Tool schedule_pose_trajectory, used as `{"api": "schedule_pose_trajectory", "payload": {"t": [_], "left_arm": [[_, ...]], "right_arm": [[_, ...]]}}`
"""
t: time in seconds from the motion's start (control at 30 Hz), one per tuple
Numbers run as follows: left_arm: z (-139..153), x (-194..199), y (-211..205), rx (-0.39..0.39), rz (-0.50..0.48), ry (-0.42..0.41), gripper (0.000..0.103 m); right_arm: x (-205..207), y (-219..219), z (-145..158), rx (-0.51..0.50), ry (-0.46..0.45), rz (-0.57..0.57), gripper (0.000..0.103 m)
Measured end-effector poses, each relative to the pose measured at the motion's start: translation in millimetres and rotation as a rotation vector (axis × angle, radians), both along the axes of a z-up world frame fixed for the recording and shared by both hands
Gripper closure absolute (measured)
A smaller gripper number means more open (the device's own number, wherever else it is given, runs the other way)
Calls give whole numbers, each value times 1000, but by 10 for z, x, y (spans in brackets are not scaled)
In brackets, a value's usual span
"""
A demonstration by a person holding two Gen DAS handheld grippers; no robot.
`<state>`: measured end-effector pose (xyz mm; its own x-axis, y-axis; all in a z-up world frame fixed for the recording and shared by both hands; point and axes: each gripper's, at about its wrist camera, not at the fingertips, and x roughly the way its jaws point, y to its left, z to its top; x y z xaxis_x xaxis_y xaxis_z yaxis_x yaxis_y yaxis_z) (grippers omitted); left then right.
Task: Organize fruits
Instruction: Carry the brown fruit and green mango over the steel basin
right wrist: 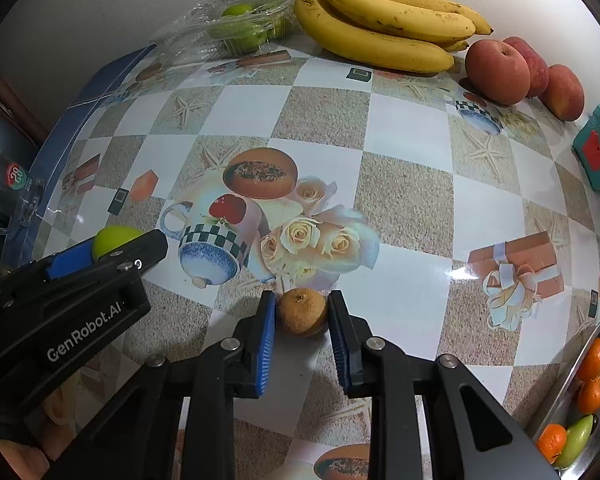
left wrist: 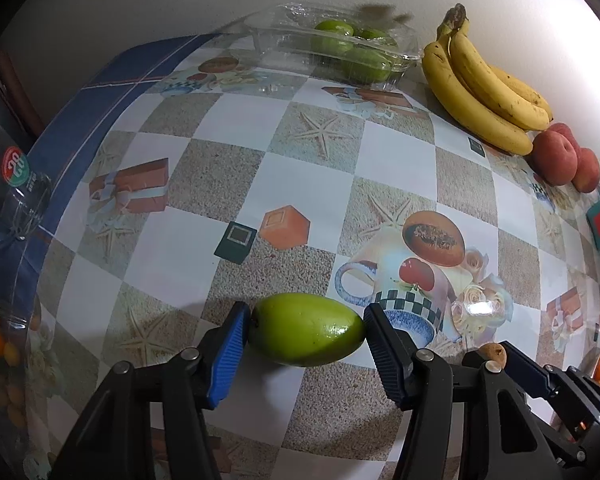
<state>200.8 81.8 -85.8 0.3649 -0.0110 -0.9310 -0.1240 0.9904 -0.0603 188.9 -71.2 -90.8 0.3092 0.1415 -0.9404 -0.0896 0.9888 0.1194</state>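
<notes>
A green mango lies on the patterned tablecloth, close in front of the left wrist camera. My left gripper has a blue pad against each end of it, shut on it lengthwise. The right wrist view shows the same mango at the left, between the left gripper's fingers. Right of it lies a small brown round fruit, and my right gripper is shut on it, pads touching both sides. The left wrist view shows that brown fruit at the lower right.
Against the back wall are a clear plastic box of green fruits, a bunch of bananas and peaches. A metal basin with oranges stands at the near right, a teal object at the right edge, a glass mug at the left.
</notes>
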Motion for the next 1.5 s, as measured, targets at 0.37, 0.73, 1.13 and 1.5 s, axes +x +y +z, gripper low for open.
{"api": "schedule_pose_trajectory", "payload": {"t": [0.37, 0.73, 1.13, 1.5], "left_arm": [[158, -45, -78, -22, -10, -10, 41], [404, -173, -279, -4, -35, -29, 41], [553, -377, -499, -41, -48, -44, 41], [587, -553, -831, -36, -82, -35, 41]], "right_arm": [[-102, -64, 135, 7, -26, -14, 76], [-429, -232, 321, 30, -55, -53, 76], [-811, -587, 477, 51, -76, -131, 76], [-1143, -996, 613, 47, -95, -216, 76]]}}
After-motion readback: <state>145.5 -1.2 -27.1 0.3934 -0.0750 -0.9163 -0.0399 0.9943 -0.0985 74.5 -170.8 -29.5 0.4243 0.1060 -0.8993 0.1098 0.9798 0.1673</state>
